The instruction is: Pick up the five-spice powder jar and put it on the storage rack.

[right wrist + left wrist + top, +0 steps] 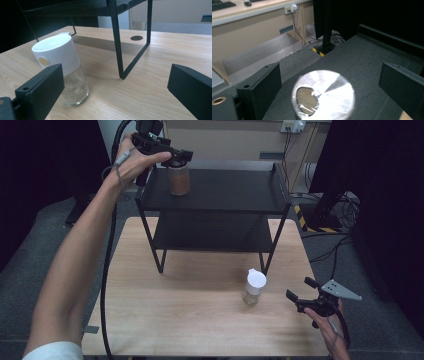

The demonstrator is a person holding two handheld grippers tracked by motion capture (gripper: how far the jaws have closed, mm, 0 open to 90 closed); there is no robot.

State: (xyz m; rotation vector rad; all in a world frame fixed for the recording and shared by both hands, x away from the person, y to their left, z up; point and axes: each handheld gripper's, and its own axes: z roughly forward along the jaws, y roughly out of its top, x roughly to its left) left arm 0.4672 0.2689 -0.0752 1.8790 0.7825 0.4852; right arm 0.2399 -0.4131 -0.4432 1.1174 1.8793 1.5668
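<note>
You have just set the brown-filled jar (179,179) on the top shelf (235,190) of the black rack, and your left gripper (176,158) stands over it with jaws spread wide, holding nothing. Next, lift clear without nudging it. The left gripper view shows the jar's torn foil top (323,96); the right gripper view shows your right gripper (299,296) open and empty, the white-capped bottle (62,67) beside its jaw on the table (190,315).

Two jars stand in the scene: one jar of brown powder (179,179) on the top tier of the black shelf rack (225,205), and one clear jar with a white cap (253,287) on the counter (175,315) just in front of the rack's right legs. There is one rack with two tiers. Two hand-held grippers appear: one (172,157) above the rack's left end, one (305,295) right of the rack's front.
</note>
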